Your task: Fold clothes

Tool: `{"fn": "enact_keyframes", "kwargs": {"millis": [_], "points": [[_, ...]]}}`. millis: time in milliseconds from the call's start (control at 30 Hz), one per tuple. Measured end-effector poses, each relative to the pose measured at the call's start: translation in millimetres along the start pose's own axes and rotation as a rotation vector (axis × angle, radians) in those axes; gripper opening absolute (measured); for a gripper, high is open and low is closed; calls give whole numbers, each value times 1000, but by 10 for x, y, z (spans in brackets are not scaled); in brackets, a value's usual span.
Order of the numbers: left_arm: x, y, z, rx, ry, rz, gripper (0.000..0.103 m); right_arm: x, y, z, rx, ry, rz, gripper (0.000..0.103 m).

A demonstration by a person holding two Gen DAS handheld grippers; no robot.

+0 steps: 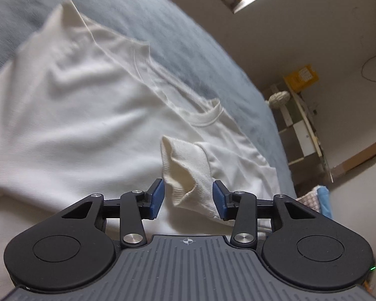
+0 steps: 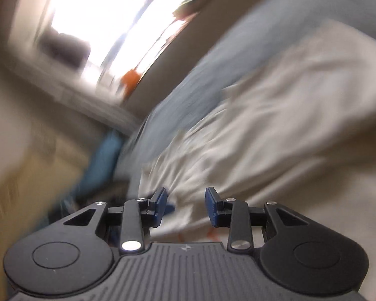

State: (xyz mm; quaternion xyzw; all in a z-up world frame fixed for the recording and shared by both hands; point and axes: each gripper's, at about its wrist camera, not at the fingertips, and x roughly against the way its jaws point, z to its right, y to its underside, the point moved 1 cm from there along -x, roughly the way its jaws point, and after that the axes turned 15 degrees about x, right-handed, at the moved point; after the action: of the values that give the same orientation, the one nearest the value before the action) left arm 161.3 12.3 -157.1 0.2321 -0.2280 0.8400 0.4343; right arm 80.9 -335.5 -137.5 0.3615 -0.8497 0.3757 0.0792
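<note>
Right wrist view is motion-blurred; detail is unreadable. White sweatshirt [image 1: 70,115] lies rumpled on grey bedspread [image 1: 163,25], ribbed cuff [image 1: 188,173] between the parted left gripper [image 1: 188,198] jaws, ungripped. Right gripper [image 2: 186,205] likewise spread, empty.

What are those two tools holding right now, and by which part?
Nothing. The left tool is open, its blue pads either side of the white sweatshirt's ribbed sleeve cuff without clamping it. The right tool is open too, above blurred white cloth.
</note>
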Motion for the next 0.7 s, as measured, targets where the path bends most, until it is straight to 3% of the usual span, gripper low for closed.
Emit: {"fn": "enact_keyframes", "kwargs": {"millis": [167, 233, 300, 367, 567, 700], "points": [[-185, 33, 99, -57, -57, -15, 36, 218, 117, 553, -220, 35, 77, 37], [-220, 57, 144, -91, -78, -8, 17, 256, 231, 667, -260, 27, 84, 37], [-168, 52, 227, -117, -83, 19, 6, 275, 353, 758, -288, 19, 91, 35], [-101, 43, 316, -142, -85, 50, 5, 291, 446, 815, -283, 7, 121, 29], [406, -179, 658, -240, -98, 233, 5, 264, 479, 819, -255, 2, 151, 29], [688, -403, 670, -241, -142, 340, 4, 240, 476, 816, -238, 1, 152, 29]]}}
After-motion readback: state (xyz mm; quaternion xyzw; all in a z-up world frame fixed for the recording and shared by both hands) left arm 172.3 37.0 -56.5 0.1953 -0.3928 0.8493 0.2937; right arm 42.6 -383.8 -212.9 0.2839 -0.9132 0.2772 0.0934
